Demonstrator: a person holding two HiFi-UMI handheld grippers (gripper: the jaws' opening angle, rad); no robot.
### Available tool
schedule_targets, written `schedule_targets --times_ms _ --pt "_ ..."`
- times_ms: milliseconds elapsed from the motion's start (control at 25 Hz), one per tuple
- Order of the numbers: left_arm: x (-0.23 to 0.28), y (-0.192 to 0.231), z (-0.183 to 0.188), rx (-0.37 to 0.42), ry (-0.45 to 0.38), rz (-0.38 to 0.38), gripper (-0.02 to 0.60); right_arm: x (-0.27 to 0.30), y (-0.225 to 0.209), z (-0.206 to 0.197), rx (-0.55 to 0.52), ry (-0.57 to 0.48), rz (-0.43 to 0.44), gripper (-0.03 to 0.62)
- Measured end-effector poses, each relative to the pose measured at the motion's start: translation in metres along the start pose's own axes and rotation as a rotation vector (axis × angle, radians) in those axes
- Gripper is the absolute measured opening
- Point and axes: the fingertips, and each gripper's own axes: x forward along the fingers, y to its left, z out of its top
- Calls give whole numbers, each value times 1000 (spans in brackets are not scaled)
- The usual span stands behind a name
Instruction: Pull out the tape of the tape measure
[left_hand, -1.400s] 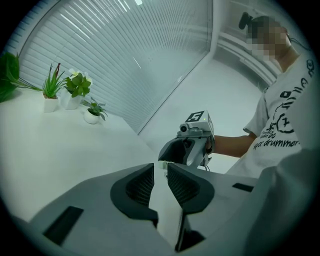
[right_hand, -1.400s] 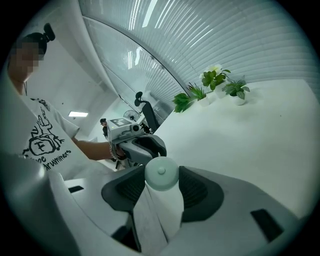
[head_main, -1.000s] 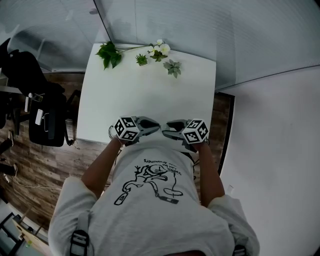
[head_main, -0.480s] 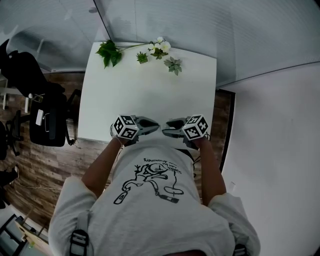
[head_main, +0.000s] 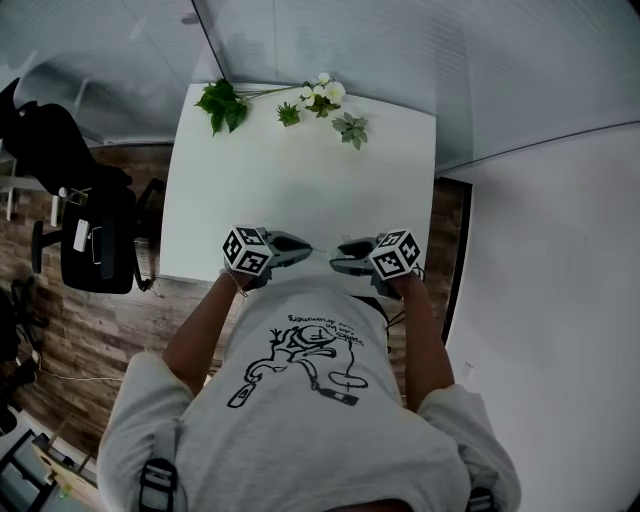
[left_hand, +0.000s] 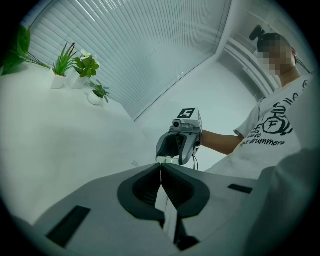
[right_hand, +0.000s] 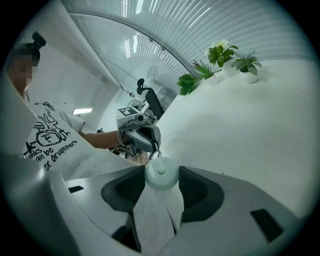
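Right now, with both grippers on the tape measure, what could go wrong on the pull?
1. The left gripper pinches only the thin tip of the tape; it may slip out and snap back.
2. The right gripper holds the round tape measure at its jaw tips; a hard pull could pop it free, right at the near edge of the table.

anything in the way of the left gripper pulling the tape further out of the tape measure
Nothing visible. The left gripper pinches the tape, the right gripper holds the tape measure, and the plants stand far off at the table's back edge.
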Motion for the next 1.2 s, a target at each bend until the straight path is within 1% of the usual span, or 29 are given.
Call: schedule_targets --times_ms 560,920,1000,1200 --pt "-19 8 -8 -21 23 0 23 3 -1 -3 12 33 26 222" --pt "-31 18 -10 -53 19 19 23 -6 -9 -12 23 53 21 222" --pt "-32 19 -13 -69 30 17 23 -9 -11 -15 30 63 28 222" --pt "-33 22 -22 -113 85 4 23 -12 -14 -23 54 92 47 222"
